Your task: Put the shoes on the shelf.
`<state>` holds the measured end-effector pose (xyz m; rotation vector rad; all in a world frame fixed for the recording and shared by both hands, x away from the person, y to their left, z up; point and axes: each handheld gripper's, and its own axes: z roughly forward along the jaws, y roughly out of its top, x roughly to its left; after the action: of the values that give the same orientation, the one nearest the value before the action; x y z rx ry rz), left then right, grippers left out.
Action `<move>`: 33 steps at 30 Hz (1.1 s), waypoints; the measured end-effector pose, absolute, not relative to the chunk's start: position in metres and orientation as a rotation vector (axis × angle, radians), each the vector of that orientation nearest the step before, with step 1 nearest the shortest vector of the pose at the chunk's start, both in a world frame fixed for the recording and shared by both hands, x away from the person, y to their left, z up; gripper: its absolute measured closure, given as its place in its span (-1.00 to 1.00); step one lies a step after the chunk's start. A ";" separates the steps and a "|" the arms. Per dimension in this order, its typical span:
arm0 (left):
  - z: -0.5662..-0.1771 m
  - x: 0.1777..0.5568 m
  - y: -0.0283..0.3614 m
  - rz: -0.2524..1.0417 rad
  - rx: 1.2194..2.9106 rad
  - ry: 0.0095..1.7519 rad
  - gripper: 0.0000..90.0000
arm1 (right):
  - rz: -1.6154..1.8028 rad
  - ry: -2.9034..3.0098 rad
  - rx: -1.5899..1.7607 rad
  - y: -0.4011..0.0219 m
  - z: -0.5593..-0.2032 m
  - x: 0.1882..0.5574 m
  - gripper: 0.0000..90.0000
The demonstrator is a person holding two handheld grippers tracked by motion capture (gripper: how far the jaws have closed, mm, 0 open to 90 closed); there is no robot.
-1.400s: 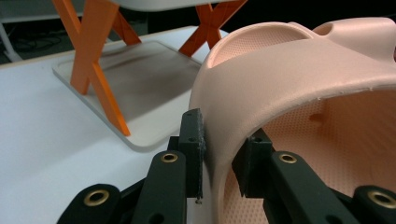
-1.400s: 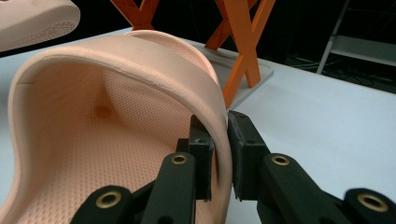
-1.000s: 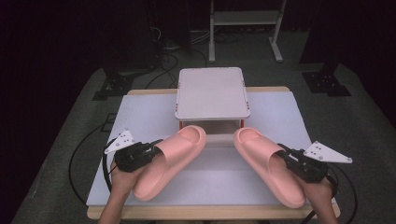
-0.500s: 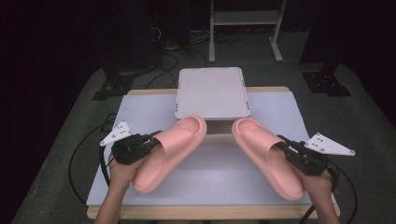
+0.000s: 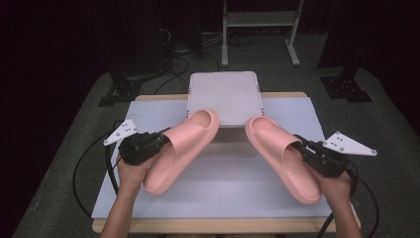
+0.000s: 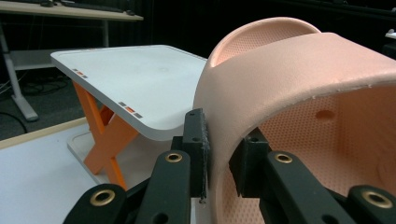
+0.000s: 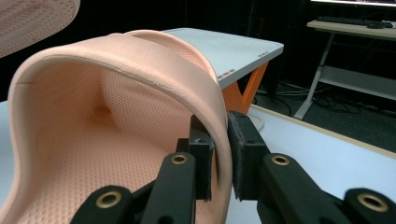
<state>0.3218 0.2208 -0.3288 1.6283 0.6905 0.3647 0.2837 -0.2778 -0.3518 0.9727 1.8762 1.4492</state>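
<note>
A: Above the desk (image 5: 148,208), each gripper holds a pink slide: the left gripper (image 5: 157,141) has its fingers (image 6: 196,140) clenched on the strap edge of the left slide (image 5: 181,148), and the right gripper (image 5: 303,148) pinches the strap of the right slide (image 5: 282,156) the same way.

B: So the pick-up looks done?

A: It seems so. Both toes point toward the small white stand (image 5: 225,96), with the left toe overlapping its front edge. Placing the pair, probably on that stand, remains.

B: What do the gripper views add?

A: They show the strap wall squeezed between the pads and the stand's orange crossed legs (image 6: 105,140). The high view gives the layout: the slides well apart, angled inward.
</note>
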 end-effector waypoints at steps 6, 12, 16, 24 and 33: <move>-0.327 0.332 0.222 0.355 1.628 0.710 0.72 | 1.451 1.875 0.966 -0.273 -0.343 0.292 0.77; -0.322 0.341 0.221 0.367 1.632 0.722 0.72 | 1.464 1.872 0.951 -0.267 -0.334 0.300 0.78; -0.319 0.347 0.220 0.374 1.639 0.725 0.72 | 1.456 1.877 0.959 -0.263 -0.329 0.309 0.77; -0.316 0.357 0.217 0.382 1.648 0.731 0.72 | 1.448 1.881 0.967 -0.257 -0.326 0.321 0.77; -0.315 0.370 0.214 0.382 1.661 0.753 0.71 | 1.444 1.862 0.974 -0.255 -0.320 0.332 0.77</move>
<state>0.3702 0.2136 -0.3147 1.6605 0.7532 0.3822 0.3323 -0.2552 -0.3198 0.9745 1.8617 1.4436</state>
